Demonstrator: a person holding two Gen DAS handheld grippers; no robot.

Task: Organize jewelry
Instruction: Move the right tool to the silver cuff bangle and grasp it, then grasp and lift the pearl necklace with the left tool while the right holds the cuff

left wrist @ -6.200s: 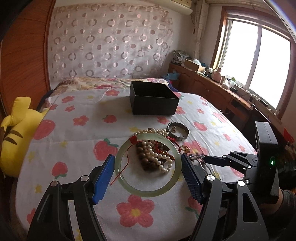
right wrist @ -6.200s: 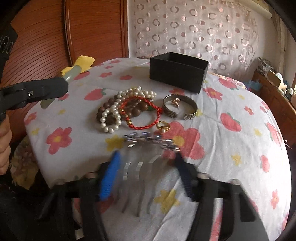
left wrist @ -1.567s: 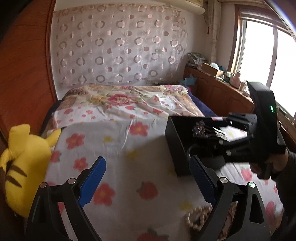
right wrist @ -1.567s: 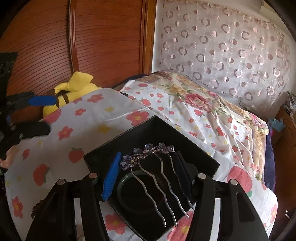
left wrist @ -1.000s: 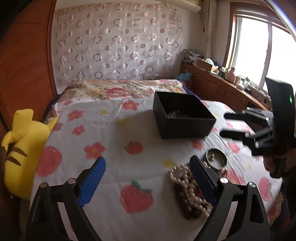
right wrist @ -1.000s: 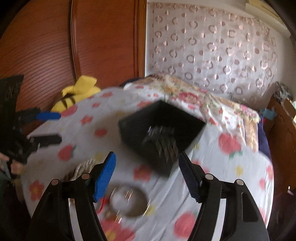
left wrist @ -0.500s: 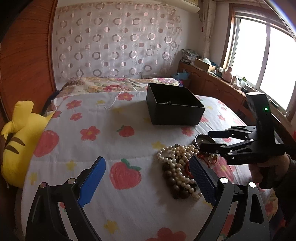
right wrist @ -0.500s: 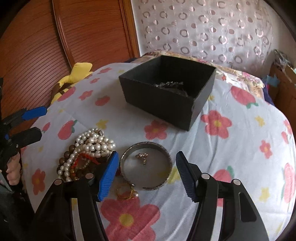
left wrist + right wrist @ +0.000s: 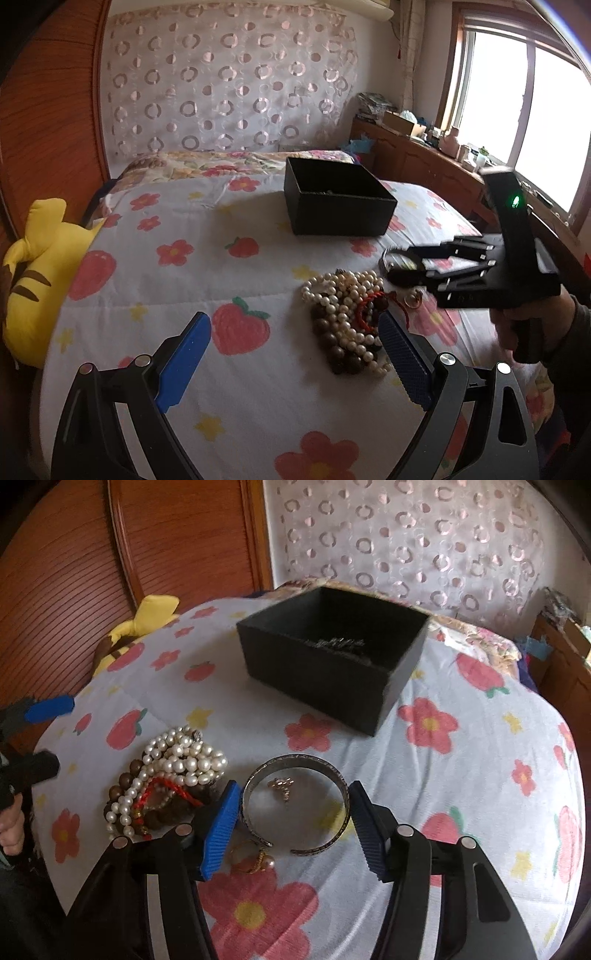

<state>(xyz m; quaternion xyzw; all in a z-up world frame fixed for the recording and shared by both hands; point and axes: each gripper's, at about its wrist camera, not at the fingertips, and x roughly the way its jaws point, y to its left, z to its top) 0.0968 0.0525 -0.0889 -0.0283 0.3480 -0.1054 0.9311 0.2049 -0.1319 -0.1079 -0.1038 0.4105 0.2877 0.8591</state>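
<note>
Presently, on the floral bedspread, listed left to right in the right wrist view:

- Yellow plush toy, upper left, against the wooden headboard.
- Left gripper, left edge; blue-padded jaws apart, holding nothing.
- Pearl strand heaped with brown wooden beads and a red cord bracelet, lower left of centre.
- Right gripper, bottom centre; jaws apart, one pad on each side of the silver cuff bangle. Whether the pads touch the bangle cannot be told.
- Small gold trinket, lying inside the bangle's ring.
- Gold ring, just below the bangle, beside the left pad.
- Black open box, upper centre, well apart from the heap; a metallic piece lies inside.

In the left wrist view, the left gripper hovers at bottom centre, jaws apart, its right pad beside the heap.
</note>
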